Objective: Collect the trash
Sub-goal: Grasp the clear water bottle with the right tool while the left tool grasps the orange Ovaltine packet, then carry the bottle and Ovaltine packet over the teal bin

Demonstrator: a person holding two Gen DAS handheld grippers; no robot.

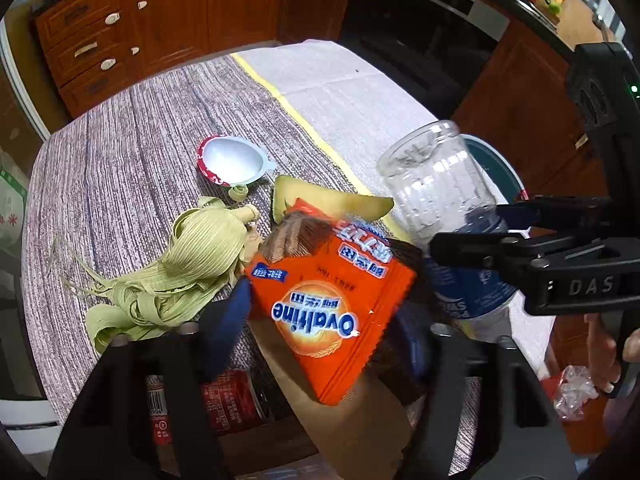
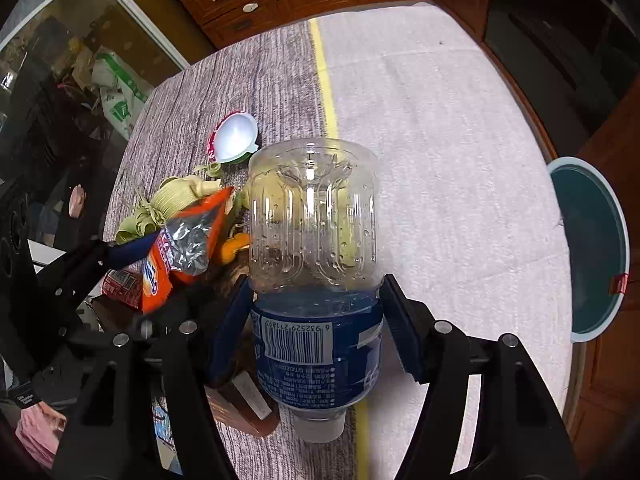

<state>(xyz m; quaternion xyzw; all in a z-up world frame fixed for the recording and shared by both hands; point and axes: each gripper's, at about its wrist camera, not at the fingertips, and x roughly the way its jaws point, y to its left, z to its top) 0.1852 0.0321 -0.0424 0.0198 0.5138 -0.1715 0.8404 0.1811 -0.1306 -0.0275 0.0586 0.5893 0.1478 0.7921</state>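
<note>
Left tongs (image 1: 324, 320): clenched on one orange packet, blue pads at its two edges; seen from the right wrist view as a black arm at far left.
Packet (image 1: 320, 300): one, orange foil, "Ovaltine" in white on blue read upside down, torn top showing silver lining in the right view; held tilted above the surface.
Right tongs (image 2: 316, 320): clenched on one bottle, a blue pad (image 2: 230, 332) pressed to each side of its label.
Bottle (image 2: 314, 240): one, clear ribbed plastic, blue label with barcode, white cap (image 2: 318, 426) toward the camera, base pointing away; droplets inside, looks empty; lifted over the surface's near edge.
Can (image 1: 230, 398): one, red, low under the left tongs, partly hidden.
Brown sheet (image 1: 352, 420): one, paper-like, under the packet; exact kind unclear.
Husks (image 1: 180, 276): one heap of pale green strips, lying left of the packet, plus one small curl (image 1: 239, 192) beyond.
Rind (image 1: 332, 200): one yellow-green wedge, just behind the packet.
Orange peel (image 2: 234, 250): one scrap, beside the bottle.
Cup (image 1: 234, 160): one, white inside, red rim, lying on its side past the husks.
Surface (image 1: 160, 120): grey woven cloth on the left, white on the right, one yellow stripe (image 1: 296, 116) between.
Bin (image 2: 592, 248): one, teal, white rim, off the surface's right edge.
Cabinets (image 1: 168, 12): brown wood, farthest back.
</note>
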